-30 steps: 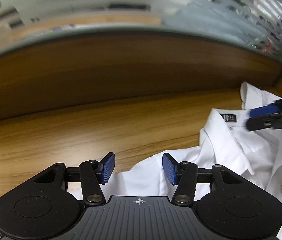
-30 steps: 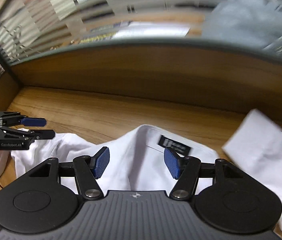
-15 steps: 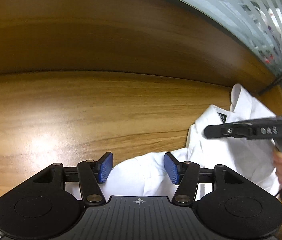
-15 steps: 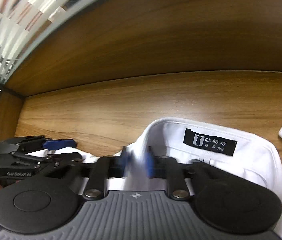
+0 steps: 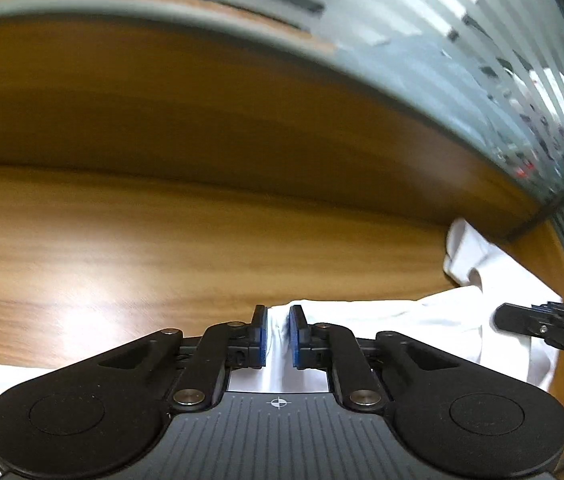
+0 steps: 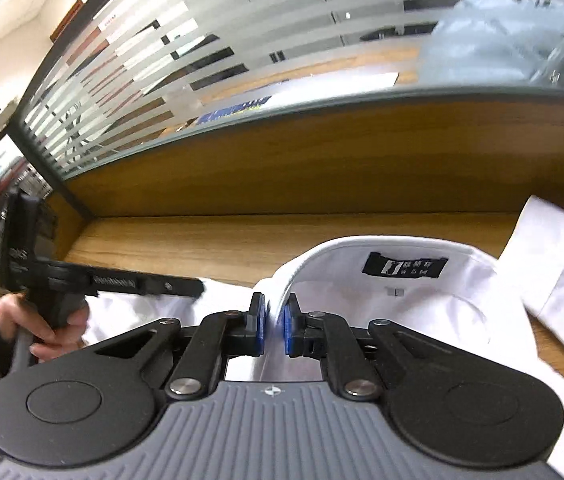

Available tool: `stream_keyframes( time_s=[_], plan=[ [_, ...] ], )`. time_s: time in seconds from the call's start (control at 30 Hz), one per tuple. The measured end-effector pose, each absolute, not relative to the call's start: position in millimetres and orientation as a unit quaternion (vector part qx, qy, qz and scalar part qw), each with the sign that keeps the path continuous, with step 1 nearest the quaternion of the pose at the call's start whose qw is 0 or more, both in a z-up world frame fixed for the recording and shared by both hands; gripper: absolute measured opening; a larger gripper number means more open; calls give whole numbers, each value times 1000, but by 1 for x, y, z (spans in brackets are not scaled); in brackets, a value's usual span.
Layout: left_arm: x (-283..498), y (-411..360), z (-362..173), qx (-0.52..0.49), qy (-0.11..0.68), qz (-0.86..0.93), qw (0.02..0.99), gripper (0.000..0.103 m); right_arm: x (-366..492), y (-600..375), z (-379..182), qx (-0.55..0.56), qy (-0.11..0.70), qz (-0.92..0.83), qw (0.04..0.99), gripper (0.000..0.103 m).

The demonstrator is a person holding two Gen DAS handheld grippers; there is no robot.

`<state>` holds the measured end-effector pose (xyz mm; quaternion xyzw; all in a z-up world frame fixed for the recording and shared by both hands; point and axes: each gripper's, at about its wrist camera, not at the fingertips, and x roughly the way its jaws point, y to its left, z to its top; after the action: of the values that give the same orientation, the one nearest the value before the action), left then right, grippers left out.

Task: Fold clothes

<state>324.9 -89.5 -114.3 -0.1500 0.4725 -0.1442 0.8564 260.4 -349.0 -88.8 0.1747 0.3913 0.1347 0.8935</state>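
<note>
Left wrist view: the left gripper (image 5: 277, 334) is closing on the white shirt's (image 5: 382, 316) edge, fabric pinched between its pads, ready to lift off the desk (image 5: 121, 248). Right wrist view: the right gripper (image 6: 274, 330) is closing, clamped on the collar (image 6: 302, 264) beside the label (image 6: 406, 265), sharing the load.

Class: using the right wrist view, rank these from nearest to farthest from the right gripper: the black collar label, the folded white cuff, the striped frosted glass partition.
From the right gripper:
1. Black collar label, just ahead, slightly right.
2. Folded white cuff, far right on the desk.
3. Striped frosted glass partition, behind the desk's back panel.
</note>
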Motion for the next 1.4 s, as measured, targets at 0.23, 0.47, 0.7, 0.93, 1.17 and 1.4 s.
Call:
stream_keyframes(
  time_s=[0.23, 0.47, 0.7, 0.93, 1.17, 1.4],
  plan=[
    [331, -92, -117, -117, 479, -68, 868, 12, 312, -333, -104, 130, 396, 90, 905, 9],
    [341, -100, -129, -101, 499, -38, 860, 14, 347, -319, -148, 89, 446, 93, 886, 10],
    [335, -95, -85, -142, 425, -56, 892, 21, 321, -362, -111, 127, 437, 105, 885, 49],
    [340, -138, -50, -116, 395, -115, 904, 52, 259, -440, -56, 140, 407, 61, 900, 51],
    [361, -209, -65, -27, 428, -185, 884, 60, 216, -525, -64, 96, 462, -1, 882, 55],
    [361, -271, -92, -68, 476, -259, 838, 61, 201, -526, -107, 57, 508, 13, 860, 55]
  ],
)
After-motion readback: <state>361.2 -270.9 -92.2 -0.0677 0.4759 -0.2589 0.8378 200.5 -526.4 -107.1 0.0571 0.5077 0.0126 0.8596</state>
